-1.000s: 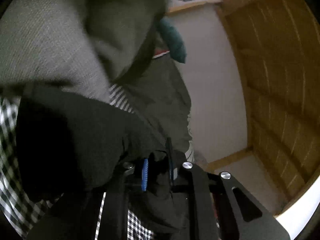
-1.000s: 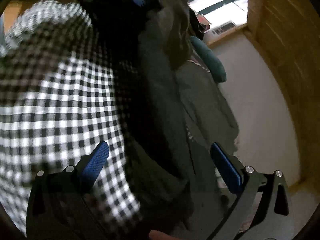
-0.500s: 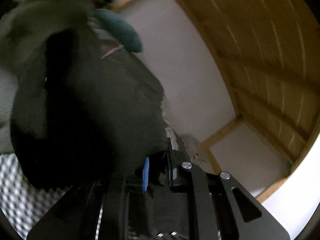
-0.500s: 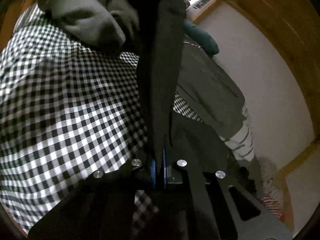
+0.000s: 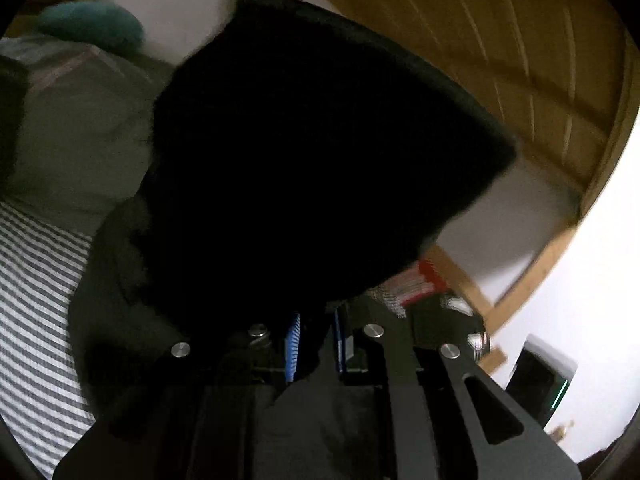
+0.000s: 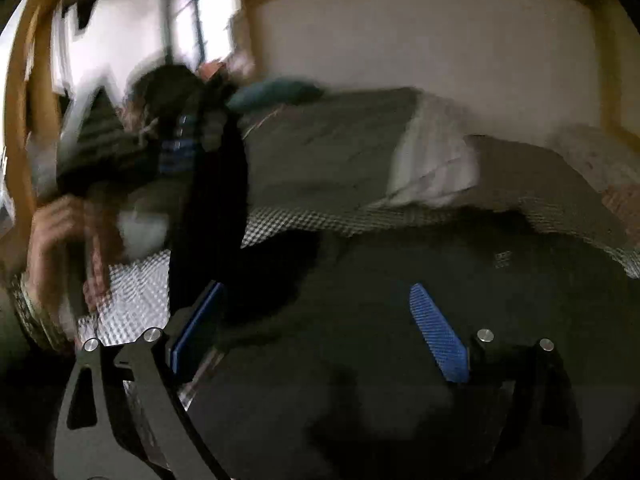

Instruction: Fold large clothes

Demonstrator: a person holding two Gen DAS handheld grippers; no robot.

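Observation:
A large black garment [image 5: 312,160] fills the middle of the left wrist view, lifted and hanging in front of the camera. My left gripper [image 5: 316,340] is shut on its edge, cloth pinched between the blue pads. In the right wrist view the same black garment [image 6: 420,280] lies spread low on the bed, with one strip [image 6: 212,200] rising to the upper left, where the left gripper [image 6: 180,148] and a hand [image 6: 56,236] show blurred. My right gripper [image 6: 320,328] is open above the cloth, holding nothing.
The bed carries a checked sheet [image 6: 312,220], a grey-green cover [image 6: 328,144], a striped cloth [image 5: 36,280] and a teal pillow [image 5: 96,28]. A wooden frame [image 5: 500,40] and white wall [image 6: 420,40] stand behind. A window [image 6: 200,20] is at the far left.
My right gripper has let go of the black garment and opened wide. My left gripper has swung the garment up and rightward; both views have turned sharply.

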